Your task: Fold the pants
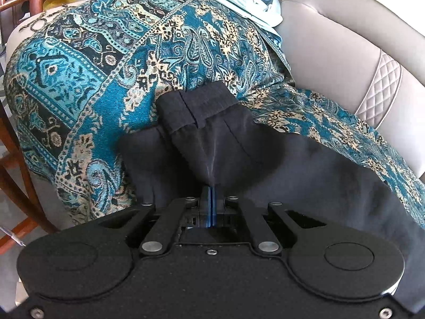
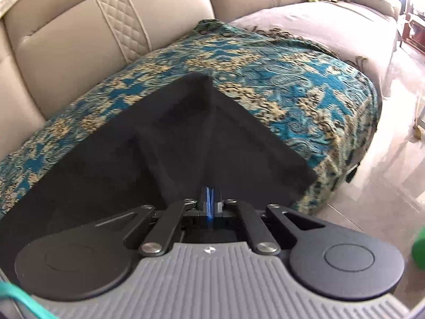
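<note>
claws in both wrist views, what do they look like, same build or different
Nearly the same build. The left claw and right claw both have black linkage arms with silver pivot bolts, round black discs either side, and blue finger pads. The left body is plain black; the right body is ribbed grey, with a teal cable beside it.

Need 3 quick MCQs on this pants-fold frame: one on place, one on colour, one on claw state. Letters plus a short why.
1. The pants lie on:
A. a bare wooden table
B. a patterned throw over a sofa
C. the floor

2. The pants are:
A. black
B. red
C. white

3. The left claw is:
A. wide open above the cloth
B. shut on the pants
C. holding a hanger

Key: 1 B, teal and cream throw spreads under the cloth on beige cushions. 2 A, dark fabric in both wrist views. 3 B, blue pads meet with cloth tented up into them; the right claw pinches likewise.
</note>
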`<control>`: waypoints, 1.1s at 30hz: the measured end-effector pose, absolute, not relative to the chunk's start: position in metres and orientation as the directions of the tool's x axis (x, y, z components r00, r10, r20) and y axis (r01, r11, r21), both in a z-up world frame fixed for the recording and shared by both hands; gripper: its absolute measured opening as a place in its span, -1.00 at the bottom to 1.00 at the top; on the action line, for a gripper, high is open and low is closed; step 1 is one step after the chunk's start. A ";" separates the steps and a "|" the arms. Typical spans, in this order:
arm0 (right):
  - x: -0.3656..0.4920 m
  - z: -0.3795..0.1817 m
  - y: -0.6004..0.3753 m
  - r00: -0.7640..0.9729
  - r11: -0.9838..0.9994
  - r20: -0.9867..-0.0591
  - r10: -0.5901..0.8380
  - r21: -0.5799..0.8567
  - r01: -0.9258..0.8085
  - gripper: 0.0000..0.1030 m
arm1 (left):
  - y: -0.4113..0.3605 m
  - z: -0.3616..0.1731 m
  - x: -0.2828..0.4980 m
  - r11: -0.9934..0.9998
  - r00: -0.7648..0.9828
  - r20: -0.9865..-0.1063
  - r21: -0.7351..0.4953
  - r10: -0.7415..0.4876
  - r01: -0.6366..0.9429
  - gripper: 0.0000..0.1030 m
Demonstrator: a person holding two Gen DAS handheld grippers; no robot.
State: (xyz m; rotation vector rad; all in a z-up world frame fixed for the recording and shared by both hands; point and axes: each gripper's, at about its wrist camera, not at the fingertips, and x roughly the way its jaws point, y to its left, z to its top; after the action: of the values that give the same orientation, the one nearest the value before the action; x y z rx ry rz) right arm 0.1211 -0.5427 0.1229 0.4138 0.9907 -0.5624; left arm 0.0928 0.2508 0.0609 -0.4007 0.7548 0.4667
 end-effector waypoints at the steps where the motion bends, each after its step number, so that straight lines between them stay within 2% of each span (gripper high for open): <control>1: 0.119 0.122 -0.545 0.426 0.781 -0.870 -0.248 0.081 0.620 -0.95 | 0.252 0.061 0.091 0.827 0.636 -0.729 -0.178 0.253 -0.533 -0.96; 2: 0.117 0.122 -0.547 0.431 0.781 -0.869 -0.244 0.088 0.618 -0.93 | 0.252 0.060 0.091 0.829 0.634 -0.731 -0.174 0.253 -0.532 -0.95; 3: 0.116 0.122 -0.547 0.442 0.789 -0.866 -0.235 0.096 0.607 -0.81 | 0.251 0.060 0.092 0.830 0.631 -0.733 -0.170 0.254 -0.532 -0.95; 5: 0.118 0.122 -0.542 0.470 0.822 -0.858 -0.207 0.108 0.559 -0.52 | 0.251 0.057 0.091 0.830 0.623 -0.738 -0.160 0.258 -0.533 -0.95; 6: 0.120 0.122 -0.536 0.478 0.839 -0.852 -0.213 0.091 0.537 -0.21 | 0.251 0.056 0.093 0.829 0.619 -0.742 -0.158 0.259 -0.536 -0.95; 10: 0.140 0.115 -0.507 0.510 0.909 -0.820 -0.262 -0.032 0.415 0.21 | 0.251 0.053 0.094 0.827 0.602 -0.753 -0.144 0.264 -0.543 -0.95; 12: 0.154 0.110 -0.499 0.521 0.916 -0.808 -0.273 -0.053 0.398 0.37 | 0.251 0.053 0.094 0.828 0.598 -0.756 -0.139 0.266 -0.543 -0.95; 16: 0.183 0.103 -0.503 0.521 0.903 -0.808 -0.273 -0.029 0.428 0.47 | 0.253 0.056 0.095 0.825 0.589 -0.762 -0.132 0.270 -0.549 -0.95; 17: 0.189 0.100 -0.505 0.515 0.899 -0.810 -0.281 -0.035 0.436 0.47 | 0.253 0.057 0.095 0.824 0.587 -0.761 -0.127 0.276 -0.552 -0.95; 18: 0.193 0.098 -0.508 0.505 0.895 -0.813 -0.289 -0.042 0.443 0.14 | 0.254 0.058 0.095 0.824 0.585 -0.761 -0.122 0.280 -0.553 -0.95; 19: 0.197 0.095 -0.511 0.489 0.890 -0.822 -0.293 -0.048 0.454 -0.51 | 0.254 0.059 0.095 0.823 0.583 -0.761 -0.119 0.283 -0.555 -0.95; 21: 0.197 0.096 -0.517 0.463 0.862 -0.819 -0.340 -0.075 0.501 -0.89 | 0.254 0.059 0.094 0.822 0.580 -0.760 -0.110 0.293 -0.559 -0.95; 25: 0.181 0.103 -0.539 0.429 0.812 -0.829 -0.358 -0.049 0.582 -0.90 | 0.257 0.059 0.092 0.818 0.569 -0.756 -0.078 0.325 -0.570 -0.95; 29: 0.158 0.105 -0.567 0.398 0.759 -0.845 -0.359 -0.016 0.651 -0.90 | 0.265 0.057 0.090 0.822 0.594 -0.767 -0.162 0.244 -0.547 -0.94; 33: 0.135 0.102 -0.590 0.377 0.713 -0.859 -0.346 0.021 0.701 -0.90 | 0.268 0.057 0.091 0.816 0.616 -0.761 -0.217 0.203 -0.536 -0.70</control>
State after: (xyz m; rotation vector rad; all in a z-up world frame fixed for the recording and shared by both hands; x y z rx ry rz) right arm 0.1349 -0.5905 0.1022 0.4187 0.9715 -0.6944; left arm 0.0912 0.2680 0.0570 -0.4540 0.8009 0.4431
